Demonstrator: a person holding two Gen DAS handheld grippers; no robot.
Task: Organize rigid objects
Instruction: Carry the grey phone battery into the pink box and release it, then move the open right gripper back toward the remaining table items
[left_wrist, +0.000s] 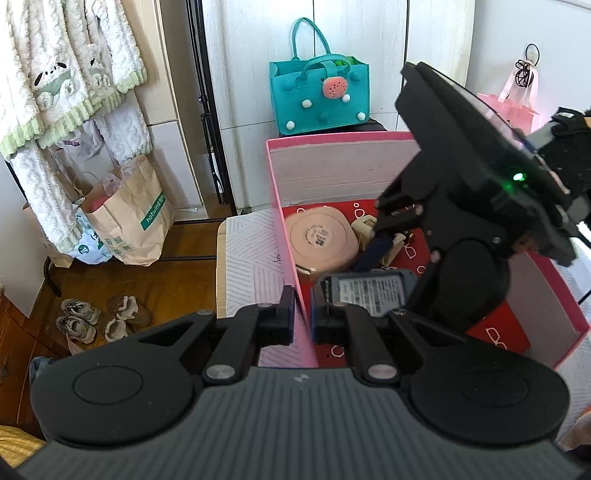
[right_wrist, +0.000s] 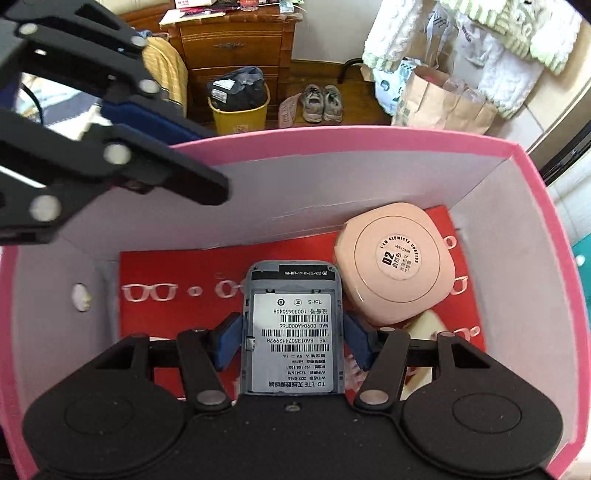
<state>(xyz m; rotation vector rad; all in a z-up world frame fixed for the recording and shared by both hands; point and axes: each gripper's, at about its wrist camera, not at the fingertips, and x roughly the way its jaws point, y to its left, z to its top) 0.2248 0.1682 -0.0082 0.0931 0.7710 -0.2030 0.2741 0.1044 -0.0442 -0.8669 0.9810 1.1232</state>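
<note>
Left wrist view: our left gripper (left_wrist: 303, 314) is pinching the pink box (left_wrist: 286, 236) wall, steadying it. Right wrist view: our right gripper (right_wrist: 291, 341) clamps the grey router (right_wrist: 291, 325) just above the box floor, with the pink compact (right_wrist: 395, 264) already in ahead of it on the right. The router isn't let go yet.

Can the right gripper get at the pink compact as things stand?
Probably not yet. The right gripper is shut on the grey router inside the pink box. The pink compact lies uncovered just beside it, so the way is free once the router is released.
</note>
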